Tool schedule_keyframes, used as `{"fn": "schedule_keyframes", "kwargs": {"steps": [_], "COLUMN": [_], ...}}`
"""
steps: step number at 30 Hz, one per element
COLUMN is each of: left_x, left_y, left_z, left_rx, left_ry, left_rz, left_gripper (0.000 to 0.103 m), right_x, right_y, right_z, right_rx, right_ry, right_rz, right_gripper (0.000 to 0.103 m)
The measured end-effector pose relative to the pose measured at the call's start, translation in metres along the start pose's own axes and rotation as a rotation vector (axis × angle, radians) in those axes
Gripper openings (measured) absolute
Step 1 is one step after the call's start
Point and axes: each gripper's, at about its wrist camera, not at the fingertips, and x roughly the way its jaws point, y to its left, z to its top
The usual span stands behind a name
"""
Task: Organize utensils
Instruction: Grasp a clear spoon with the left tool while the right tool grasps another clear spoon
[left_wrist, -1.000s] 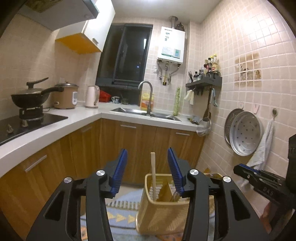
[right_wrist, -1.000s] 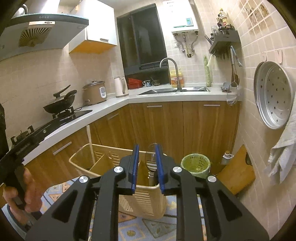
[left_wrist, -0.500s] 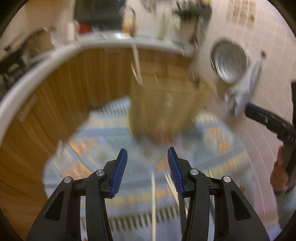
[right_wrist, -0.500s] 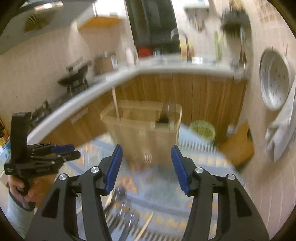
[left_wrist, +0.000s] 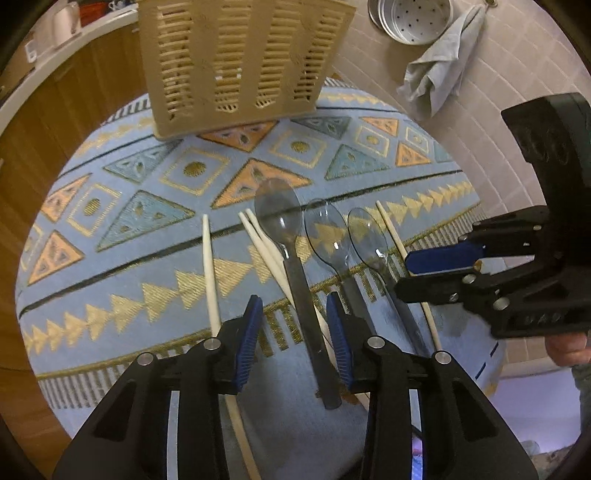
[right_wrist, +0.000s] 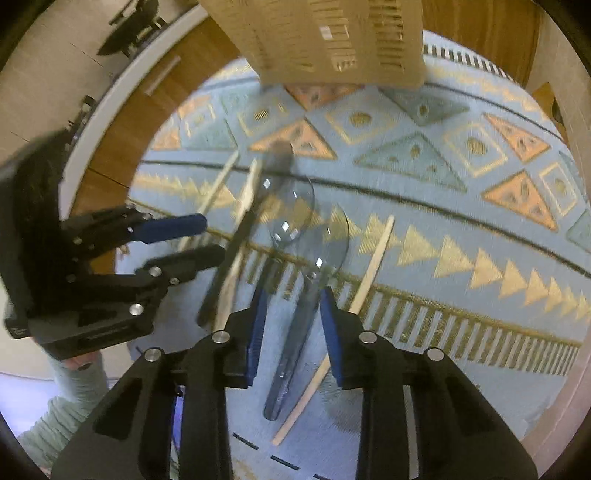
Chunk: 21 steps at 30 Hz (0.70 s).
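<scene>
A beige slotted utensil basket (left_wrist: 236, 62) stands at the far side of a patterned blue rug (left_wrist: 147, 221); it also shows in the right wrist view (right_wrist: 332, 40). Three clear spoons lie on the rug, the left one (left_wrist: 291, 258) with a dark handle, two more (left_wrist: 332, 240) beside it. Several cream chopsticks (left_wrist: 210, 273) lie among them. My left gripper (left_wrist: 295, 332) is open and empty, low over the dark handle. My right gripper (right_wrist: 291, 325) is open and empty, straddling a clear spoon's handle (right_wrist: 295, 332); it also shows in the left wrist view (left_wrist: 439, 273).
Wooden cabinet fronts (left_wrist: 55, 110) curve along the left of the rug. A grey towel (left_wrist: 439, 74) and a perforated metal pan (left_wrist: 410, 18) hang on the tiled wall to the right. One chopstick (right_wrist: 354, 306) lies right of my right gripper.
Both grippers have dropped from basket height and tilted down toward the rug. My right gripper, which held a spoon over the basket a second ago, has opened and now sits over the utensils.
</scene>
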Motion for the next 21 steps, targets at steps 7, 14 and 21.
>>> {"fn": "schedule_keyframes", "kwargs": {"steps": [7,14,21], "left_x": [0.012,0.022,0.008], "left_y": [-0.015,-0.036,-0.018], "left_z": [0.003,0.006,0.008], "left_rx": [0.031,0.116,0.019], "left_ry": [0.033,0.040,-0.025], "left_rz": [0.050,0.156,0.111], "left_gripper": [0.033,0.017,0.010], "right_x": [0.013,0.021,0.007], "right_y": [0.014,0.043,0.023], "right_z": [-0.003,-0.016,-0.012], "right_rx": [-0.055,-0.187,-0.118], "right_ry": [-0.021,-0.076,-0.108], "right_rz": [-0.103,-0.285,-0.169], "right_gripper": [0.023,0.015,0.009]}}
